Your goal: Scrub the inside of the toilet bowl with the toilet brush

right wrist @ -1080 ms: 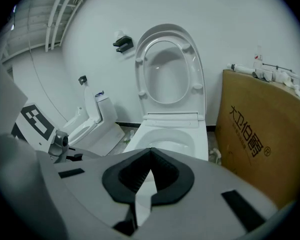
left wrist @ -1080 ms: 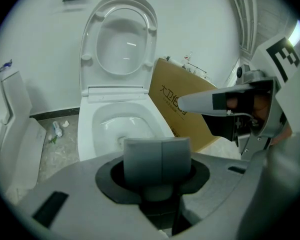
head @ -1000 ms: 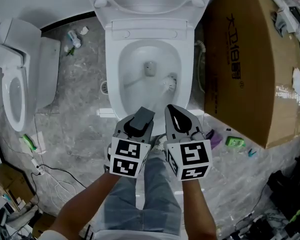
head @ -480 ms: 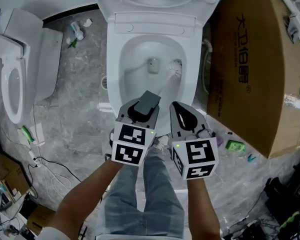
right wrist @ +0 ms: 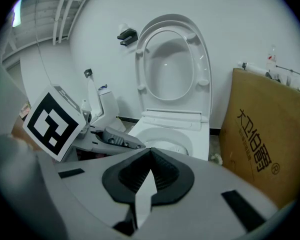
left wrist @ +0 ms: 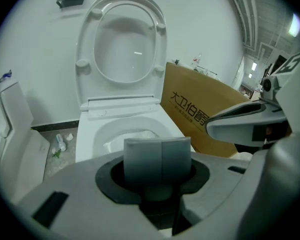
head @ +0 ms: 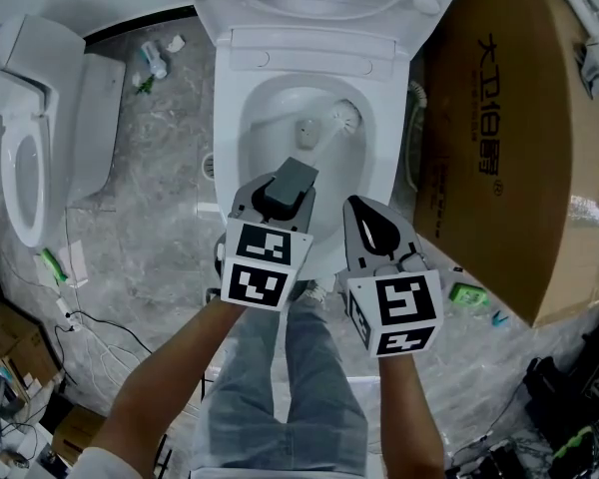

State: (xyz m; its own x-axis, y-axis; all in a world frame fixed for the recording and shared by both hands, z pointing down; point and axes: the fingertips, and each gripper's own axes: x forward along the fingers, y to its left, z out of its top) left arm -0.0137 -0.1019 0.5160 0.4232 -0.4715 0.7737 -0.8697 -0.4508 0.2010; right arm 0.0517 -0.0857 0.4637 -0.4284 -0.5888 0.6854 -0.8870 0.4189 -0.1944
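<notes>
The white toilet (head: 230,138) stands open at top centre of the head view, seat and lid raised. The toilet brush's white bristle head (head: 345,118) lies against the bowl's far right inner wall, near the drain (head: 305,128). Its shaft slants back to a grey handle end (head: 292,182), on which my left gripper (head: 283,190) is shut. In the left gripper view that grey handle (left wrist: 157,156) fills the jaws, with the bowl (left wrist: 90,134) beyond. My right gripper (head: 371,226) hovers beside it over the front rim, shut and empty, its jaws (right wrist: 146,179) pressed together.
A large cardboard box (head: 509,138) stands close on the toilet's right. A second toilet (head: 30,178) sits at the left. A bottle (head: 152,63), cables (head: 90,337) and a green item (head: 469,292) lie on the grey floor. The person's legs (head: 280,387) are below.
The brush head has slid from the bowl's right side up toward its far right wall. Both grippers stay close together at the front rim.
</notes>
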